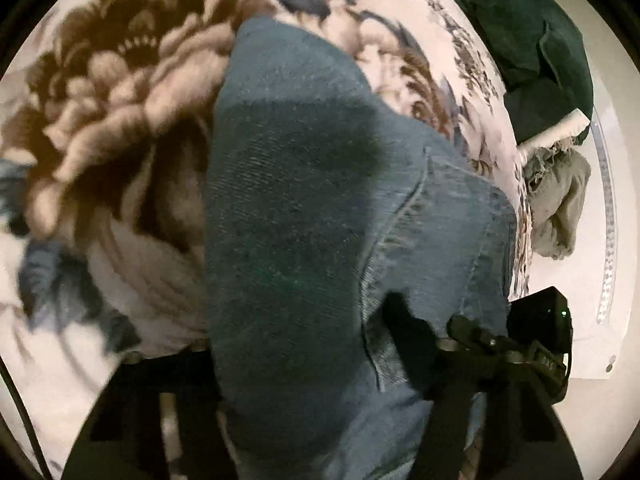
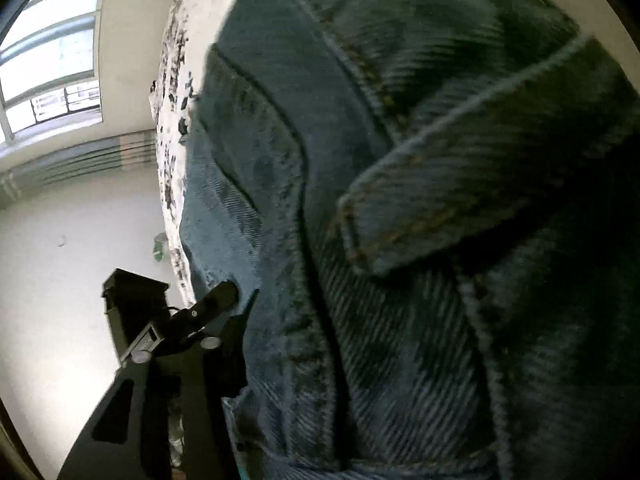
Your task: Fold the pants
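Note:
Blue jeans (image 1: 304,184) lie over a floral bedspread (image 1: 120,120) and run down the middle of the left wrist view. A thick bunch of the denim fills my left gripper (image 1: 300,328). Its right finger (image 1: 404,320) presses on the cloth beside a seam, and the left finger is mostly hidden under the fabric. In the right wrist view the jeans (image 2: 400,160) fill most of the picture, with a belt loop (image 2: 460,168) across the waistband. My right gripper (image 2: 320,300) is shut on that denim. One finger (image 2: 220,298) shows at the cloth's edge; the other is covered.
A dark green cloth (image 1: 532,32) and a grey garment (image 1: 560,208) lie beyond the bed's right edge, above a pale floor (image 1: 568,280). In the right wrist view the bed's edge (image 2: 176,120) borders a light floor (image 2: 60,240), with a window (image 2: 48,52) behind.

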